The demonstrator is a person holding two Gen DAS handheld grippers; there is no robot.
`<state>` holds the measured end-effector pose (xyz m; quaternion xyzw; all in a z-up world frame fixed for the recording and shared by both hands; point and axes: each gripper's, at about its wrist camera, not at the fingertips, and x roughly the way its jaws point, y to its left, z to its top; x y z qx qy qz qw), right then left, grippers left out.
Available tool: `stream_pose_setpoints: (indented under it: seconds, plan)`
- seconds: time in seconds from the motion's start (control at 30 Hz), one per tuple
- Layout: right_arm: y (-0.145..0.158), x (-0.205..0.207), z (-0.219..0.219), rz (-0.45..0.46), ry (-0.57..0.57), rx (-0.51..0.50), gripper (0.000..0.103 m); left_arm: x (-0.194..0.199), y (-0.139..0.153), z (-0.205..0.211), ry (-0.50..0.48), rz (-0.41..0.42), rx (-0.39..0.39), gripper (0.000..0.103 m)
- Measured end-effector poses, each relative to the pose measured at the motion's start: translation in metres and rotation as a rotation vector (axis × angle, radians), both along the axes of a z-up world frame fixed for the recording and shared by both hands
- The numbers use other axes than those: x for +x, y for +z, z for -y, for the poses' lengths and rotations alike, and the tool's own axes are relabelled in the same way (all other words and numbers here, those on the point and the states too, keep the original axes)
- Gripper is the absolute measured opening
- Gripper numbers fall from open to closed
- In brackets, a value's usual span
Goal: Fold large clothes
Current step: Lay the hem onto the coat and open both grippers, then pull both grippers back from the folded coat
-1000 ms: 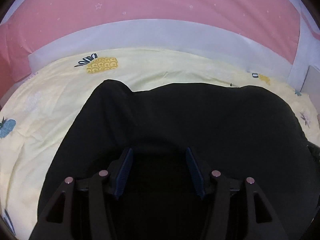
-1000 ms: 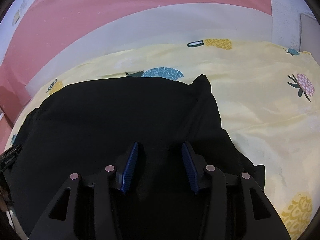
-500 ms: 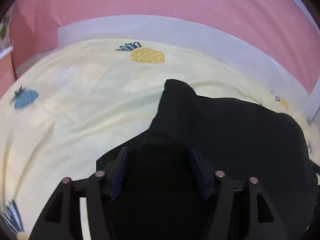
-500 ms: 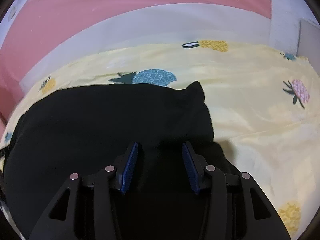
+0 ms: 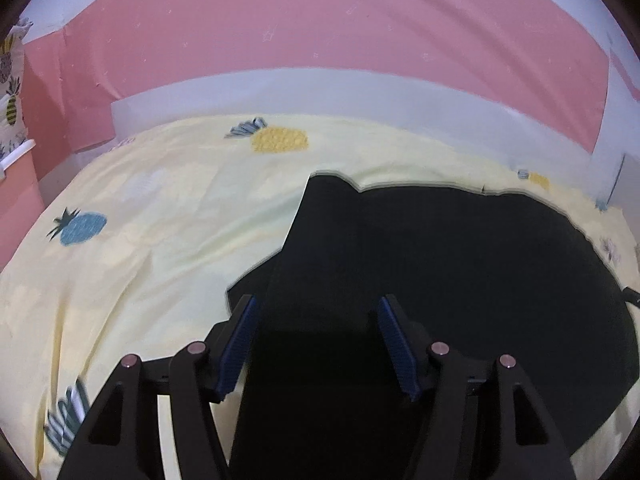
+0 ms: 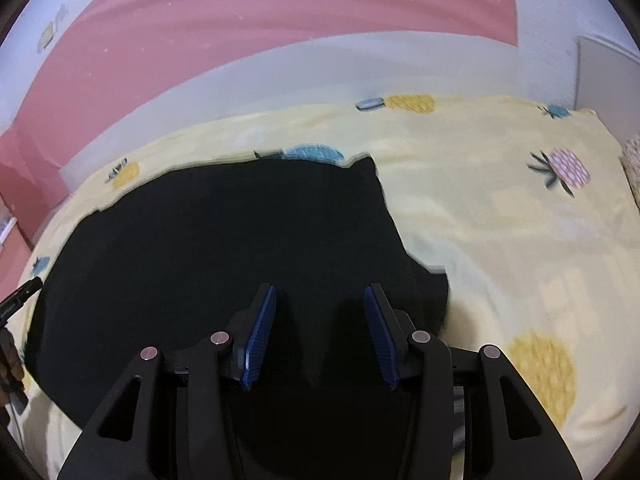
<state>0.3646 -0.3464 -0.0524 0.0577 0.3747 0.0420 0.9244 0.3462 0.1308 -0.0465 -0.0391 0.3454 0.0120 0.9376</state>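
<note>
Left wrist view: black garment [image 5: 440, 280] now sits farther right; both claws, left gripper [image 5: 316, 340] and right gripper [image 6: 320, 320], stand spread, ready for the next fold.

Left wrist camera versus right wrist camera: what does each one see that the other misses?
Only the left view shows a pineapple-print pillow at the far left edge. Only the right view shows a pink pineapple print and a white panel by the wall. Both show the black garment on the yellow sheet, the pink wall, and open blue-padded tongs over the cloth.
</note>
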Motion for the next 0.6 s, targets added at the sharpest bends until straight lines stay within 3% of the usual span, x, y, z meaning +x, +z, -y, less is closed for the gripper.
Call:
stream_pose_setpoints:
  seconds: [0.13, 0.3, 0.43, 0.6]
  plan:
    - [-0.023, 0.002, 0.009, -0.027, -0.028, -0.044, 0.047, 0.005, -0.028, -0.013, 0.028, -0.067, -0.059, 0.068]
    - [-0.003, -0.003, 0.011, -0.07, -0.042, -0.034, 0.047, 0.0, -0.012, -0.003, 0.039, -0.086, -0.023, 0.065]
    - [0.017, -0.035, 0.009, -0.046, -0.013, -0.028, 0.047, -0.031, 0.007, 0.007, -0.005, -0.07, 0.005, 0.065]
    - [0.021, -0.079, -0.002, -0.064, 0.024, -0.024, 0.047, -0.08, 0.023, 0.017, -0.029, -0.077, 0.009, 0.065]
